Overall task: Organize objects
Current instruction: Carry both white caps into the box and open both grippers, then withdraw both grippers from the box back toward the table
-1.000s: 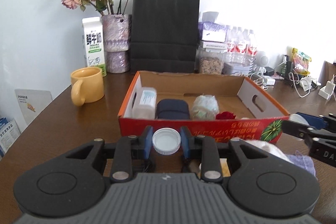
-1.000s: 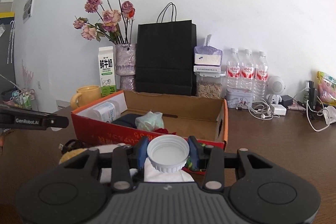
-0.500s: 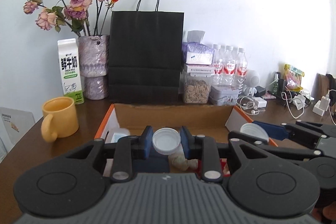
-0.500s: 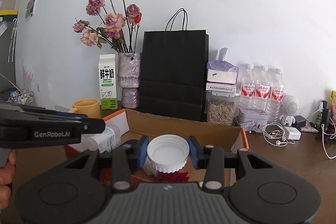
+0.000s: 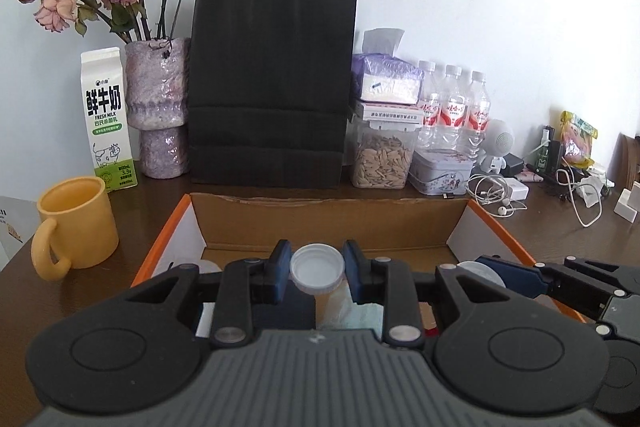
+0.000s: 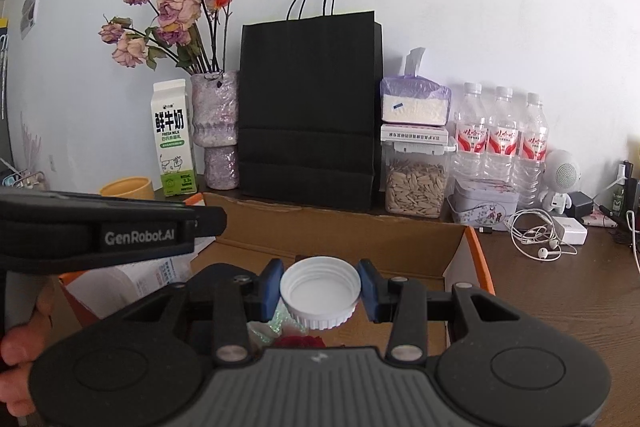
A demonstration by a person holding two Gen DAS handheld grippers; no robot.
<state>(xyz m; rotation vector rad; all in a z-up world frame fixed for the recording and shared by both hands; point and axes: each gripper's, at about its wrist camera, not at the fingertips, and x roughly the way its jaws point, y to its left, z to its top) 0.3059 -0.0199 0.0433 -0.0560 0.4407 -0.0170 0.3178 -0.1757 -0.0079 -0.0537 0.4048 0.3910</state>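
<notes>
My left gripper (image 5: 317, 273) is shut on a small white cap (image 5: 317, 273) and hangs over the open cardboard box (image 5: 328, 223) with orange rims. In the right wrist view my right gripper (image 6: 320, 291) is shut on a larger white ribbed cap (image 6: 319, 291), also over the box (image 6: 344, 231). Under the grippers the box holds a dark case (image 5: 284, 309), a white packet (image 6: 160, 273), a crinkly wrapped item (image 5: 348, 307) and a red rose (image 6: 300, 342), mostly hidden. The right gripper shows at the left view's lower right, holding its cap (image 5: 480, 269).
Behind the box stand a black paper bag (image 5: 272, 83), a purple vase of dried roses (image 5: 158, 107), a milk carton (image 5: 106, 115), a seed jar (image 5: 384, 151), a tin (image 5: 440, 171) and water bottles (image 5: 452, 107). A yellow mug (image 5: 74, 223) sits left; cables (image 5: 500, 195) lie right.
Both grippers have moved forward with their caps, from before the box's red front wall to above its inside. The back wall, bag and mug look closer.
</notes>
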